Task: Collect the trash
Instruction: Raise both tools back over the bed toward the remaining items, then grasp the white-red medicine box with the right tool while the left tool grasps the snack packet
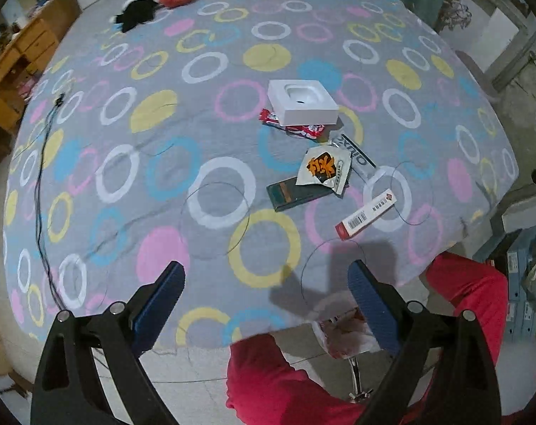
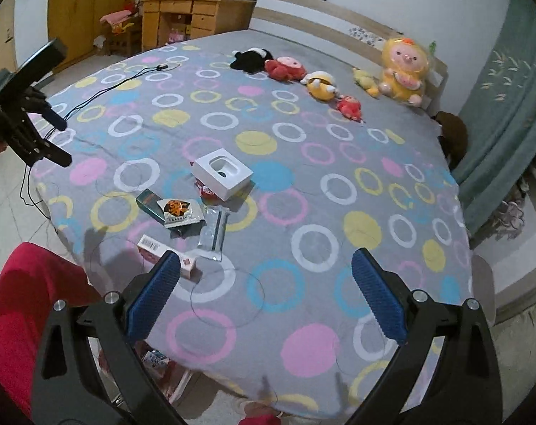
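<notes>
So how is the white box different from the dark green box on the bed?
The white box is square and thick, with a round hollow in its top; the dark green box is long, flat and plain. The white box rests on a red wrapper, while the dark green box lies partly under a white packet with orange print. Both lie on the circle-patterned bed cover, untouched.

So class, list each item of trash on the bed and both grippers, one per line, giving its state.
White box: open, resting on the red wrapper.
Red wrapper: partly under the box.
Snack packet: overlapping the dark green box.
Dark green box: lying flat.
Red-and-white carton: flat, apart.
Left gripper: open, empty.
Right gripper: open, empty.
</notes>
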Motion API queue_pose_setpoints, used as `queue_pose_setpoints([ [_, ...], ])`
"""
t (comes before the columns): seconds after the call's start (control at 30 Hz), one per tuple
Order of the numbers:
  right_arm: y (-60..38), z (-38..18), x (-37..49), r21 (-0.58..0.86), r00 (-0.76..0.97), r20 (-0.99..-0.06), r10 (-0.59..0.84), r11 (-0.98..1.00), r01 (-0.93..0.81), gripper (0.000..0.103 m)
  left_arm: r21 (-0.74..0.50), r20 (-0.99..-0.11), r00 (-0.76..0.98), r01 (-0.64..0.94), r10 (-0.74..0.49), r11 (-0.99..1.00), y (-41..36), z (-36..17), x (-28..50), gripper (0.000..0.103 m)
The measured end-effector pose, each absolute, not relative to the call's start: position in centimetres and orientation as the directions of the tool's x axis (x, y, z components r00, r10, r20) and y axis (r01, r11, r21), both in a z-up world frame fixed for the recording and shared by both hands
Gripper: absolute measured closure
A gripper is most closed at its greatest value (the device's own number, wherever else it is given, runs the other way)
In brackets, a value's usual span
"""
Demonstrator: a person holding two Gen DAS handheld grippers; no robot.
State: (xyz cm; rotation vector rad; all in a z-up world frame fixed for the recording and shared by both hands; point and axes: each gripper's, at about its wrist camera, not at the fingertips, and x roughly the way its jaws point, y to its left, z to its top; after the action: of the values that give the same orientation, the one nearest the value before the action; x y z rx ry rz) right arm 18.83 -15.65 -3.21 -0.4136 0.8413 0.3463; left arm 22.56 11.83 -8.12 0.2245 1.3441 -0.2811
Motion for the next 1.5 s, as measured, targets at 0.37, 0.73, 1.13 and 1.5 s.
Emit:
queue_pose_setpoints([
  [0.37, -13.4, -7.6, 24.3, -0.118, 0.505, -0.834, 0.220, 0.825, -0.553, 0.008, -0.080, -0.991, 0.066, 0.411, -0.117, 0.908, 7.2, -13.1, 27.3, 0.012],
  [0.73, -11.4, -11.6, 26.6, -0.038, 0.371, -0.877, 0.306, 0.725, -0.688, 0.008, -0.147, -0.988, -0.017, 0.445, -0.156, 0.884, 3.2, -17.0, 31.8, 0.012],
  [1.13, -7.9, -17.0, 25.3, 0.028, 0.229, -0.910, 0.346, 0.602, -0.798, 0.008, -0.180, -0.984, -0.081, 0.465, -0.161, 0.867, 0.4, -21.0, 34.3, 0.012],
  [1.5, -3.6, -22.8, 23.6, -0.061, 0.197, -0.946, 0.257, 0.456, -0.888, 0.018, -0.206, -0.978, -0.112, 0.427, -0.175, 0.880, 0.5, -24.1, 35.1, 0.022],
])
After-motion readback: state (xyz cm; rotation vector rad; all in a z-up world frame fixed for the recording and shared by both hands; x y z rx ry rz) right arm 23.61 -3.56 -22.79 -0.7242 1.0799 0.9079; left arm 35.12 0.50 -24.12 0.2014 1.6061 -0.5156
